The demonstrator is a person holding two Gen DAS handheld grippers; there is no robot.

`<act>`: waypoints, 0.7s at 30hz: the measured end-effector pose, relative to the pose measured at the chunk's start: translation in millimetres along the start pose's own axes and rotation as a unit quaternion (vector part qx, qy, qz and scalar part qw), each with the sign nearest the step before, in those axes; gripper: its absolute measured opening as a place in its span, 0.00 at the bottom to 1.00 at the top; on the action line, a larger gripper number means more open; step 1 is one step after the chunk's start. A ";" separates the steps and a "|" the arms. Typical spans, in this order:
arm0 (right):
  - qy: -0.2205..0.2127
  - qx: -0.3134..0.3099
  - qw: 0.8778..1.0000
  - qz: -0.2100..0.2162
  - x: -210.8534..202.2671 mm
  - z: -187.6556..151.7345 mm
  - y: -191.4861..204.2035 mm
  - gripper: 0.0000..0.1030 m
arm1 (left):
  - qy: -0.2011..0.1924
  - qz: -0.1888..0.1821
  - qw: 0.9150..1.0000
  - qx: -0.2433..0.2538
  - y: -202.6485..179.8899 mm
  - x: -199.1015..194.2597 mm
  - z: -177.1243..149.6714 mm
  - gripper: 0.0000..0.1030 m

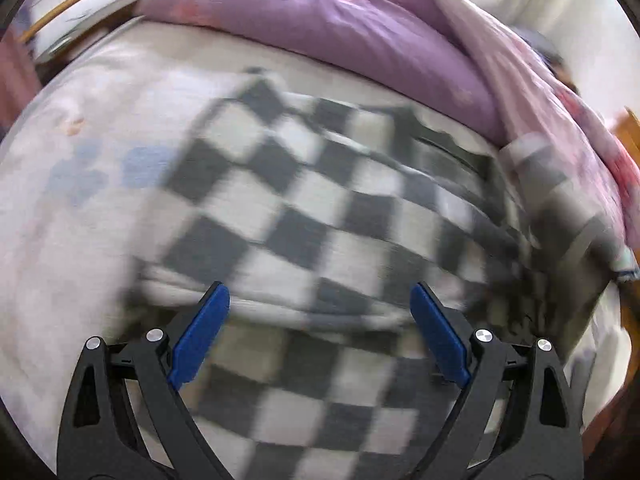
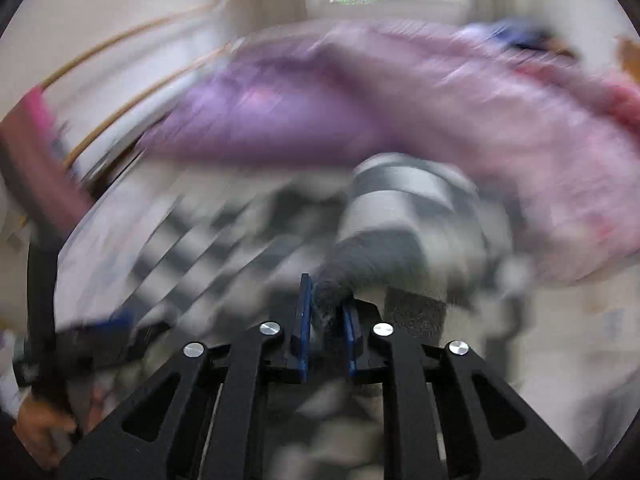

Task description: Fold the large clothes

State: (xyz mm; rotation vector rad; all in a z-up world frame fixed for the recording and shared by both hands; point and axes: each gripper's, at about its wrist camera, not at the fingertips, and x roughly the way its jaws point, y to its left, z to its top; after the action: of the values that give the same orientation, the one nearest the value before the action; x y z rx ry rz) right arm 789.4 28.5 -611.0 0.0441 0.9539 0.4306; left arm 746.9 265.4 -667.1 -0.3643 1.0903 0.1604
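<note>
Lying spread on the pale bed sheet [image 1: 80, 208], checkered garment [image 1: 304, 216] below a purple quilt [image 1: 320, 28]. Left gripper [image 1: 320, 312] wide open above it, gripping nothing. Right gripper [image 2: 326, 312] pinched closed on a grey fold of the garment [image 2: 372, 256], lifted. Both views blurred.

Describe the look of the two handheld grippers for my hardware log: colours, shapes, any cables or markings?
Both match. The left gripper and right gripper have black plastic linkage arms with triangular cut-outs, round silver pivot bolts, and flat blue finger pads. No cables or printed markings show. At the lower left of the right wrist view, a bare hand grips a black handle; no sleeve is discernible.
</note>
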 end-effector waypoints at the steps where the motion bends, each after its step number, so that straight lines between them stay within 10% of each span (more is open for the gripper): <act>1: 0.035 0.000 0.999 0.015 16.8 -8.7 10.8 0.35 | -0.001 0.004 1.000 -0.009 9.1 -1.5 2.1 0.88; 6: 0.085 0.013 0.996 0.033 34.1 -42.6 18.4 0.42 | 0.001 0.014 0.999 -0.030 36.7 -6.7 2.5 0.88; 13: 0.037 0.121 0.991 -0.033 -13.4 -66.2 -54.9 0.42 | 0.004 -0.040 0.999 -0.021 12.8 2.6 11.1 0.88; 16: 0.039 0.194 0.978 -0.057 -13.5 -74.0 -100.7 0.44 | 0.011 -0.084 0.996 -0.005 -23.6 10.3 28.5 0.88; 21: 0.092 0.203 0.973 -0.059 15.5 -98.0 -126.8 0.40 | 0.019 -0.055 0.995 0.084 -106.8 33.7 53.4 0.88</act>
State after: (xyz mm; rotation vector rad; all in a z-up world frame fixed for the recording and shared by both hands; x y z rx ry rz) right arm 761.7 -96.4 -708.8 0.3214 1.2094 0.1262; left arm 839.4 184.0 -652.7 -0.2769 1.1104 -0.0362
